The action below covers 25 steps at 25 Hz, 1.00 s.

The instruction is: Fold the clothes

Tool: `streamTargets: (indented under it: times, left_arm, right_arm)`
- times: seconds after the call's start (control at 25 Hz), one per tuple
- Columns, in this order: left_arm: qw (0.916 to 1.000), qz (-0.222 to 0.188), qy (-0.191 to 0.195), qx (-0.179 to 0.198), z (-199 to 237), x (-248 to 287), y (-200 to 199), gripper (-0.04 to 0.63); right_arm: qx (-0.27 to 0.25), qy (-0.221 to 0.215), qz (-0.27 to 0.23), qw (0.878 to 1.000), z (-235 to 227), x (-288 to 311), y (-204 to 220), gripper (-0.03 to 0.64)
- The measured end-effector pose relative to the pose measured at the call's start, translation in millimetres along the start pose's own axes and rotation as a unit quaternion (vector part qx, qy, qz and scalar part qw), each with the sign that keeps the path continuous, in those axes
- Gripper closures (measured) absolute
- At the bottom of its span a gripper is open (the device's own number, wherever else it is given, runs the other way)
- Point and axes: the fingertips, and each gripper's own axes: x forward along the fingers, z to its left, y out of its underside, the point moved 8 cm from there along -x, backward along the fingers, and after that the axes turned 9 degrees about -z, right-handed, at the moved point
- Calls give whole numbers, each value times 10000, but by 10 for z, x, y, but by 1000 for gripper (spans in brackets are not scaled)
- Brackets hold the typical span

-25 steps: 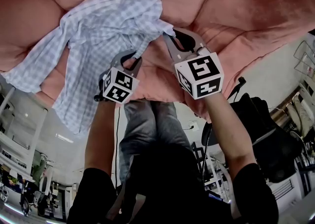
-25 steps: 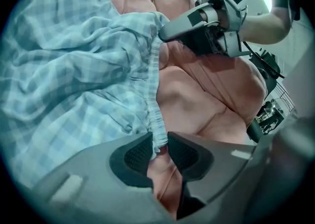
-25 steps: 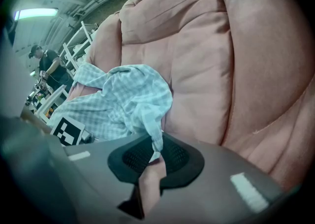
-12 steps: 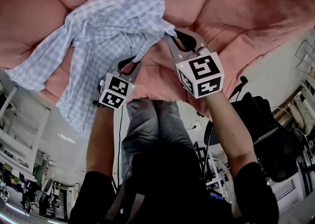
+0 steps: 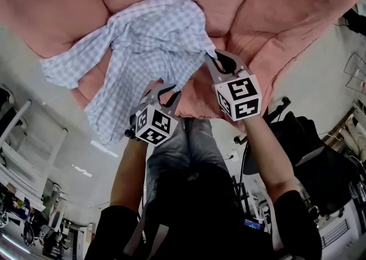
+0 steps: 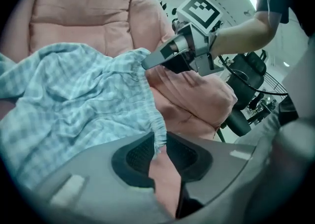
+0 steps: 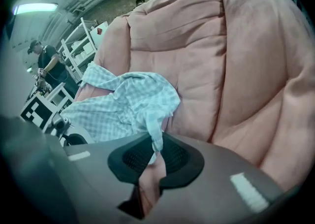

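A: Starting at the left gripper [image 6: 160,145]: pads closed on a narrow strip of the checked shirt [image 6: 74,105], with only its puckered edge [image 6: 153,124] between them.

B: Same at the right gripper [image 7: 156,150]. Jaws pressed together on a thin fold of cloth, barely past the pad tips. Likely to slip?

A: Probably, if tugged hard. Very little fabric nipped, and a whole garment's weight dragging on it.

B: Further out, then. Rest of the shirt heaped and creased on the pink sofa [image 5: 274,19], a loose end [image 5: 108,119] hanging over the front of the seat.

A: Trouble there too. Could catch on the plush cushion when lifted, or slide off toward the floor [image 5: 63,139] if either grip lets go.

B: And both grippers near each other, right just above left in the head view.

A: So a bunched span between them, not a taut edge. Liable to fold crooked unless drawn apart first.

B: Also unclear whether hem, placket or cuff in each grip.

A: Cannot tell from here. Mismatched corners, then a lopsided fold.
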Motion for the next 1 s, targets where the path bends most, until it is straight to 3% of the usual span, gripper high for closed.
streamTargets:
  times: [0.28, 0.56, 0.84, 1.0]
  left_arm:
    - [9998, 4, 163, -121, -288, -509, -303, 514]
    - [9988, -108, 433, -185, -644, -1008, -755, 514]
    - [9986, -210, 410, -266, -1143, -1062, -1173, 514]
    - [9990, -286, 123, -332, -1496, -993, -1450, 514]
  right_arm:
    - [-175, 311, 82, 9993, 120, -521, -246, 572]
    - [74, 459, 13, 9989, 98, -1057, -517, 572]
    - [-228, 110, 249, 9994, -115, -1489, -694, 572]
    - [-403, -267, 337, 9983, -346, -1716, -771, 572]
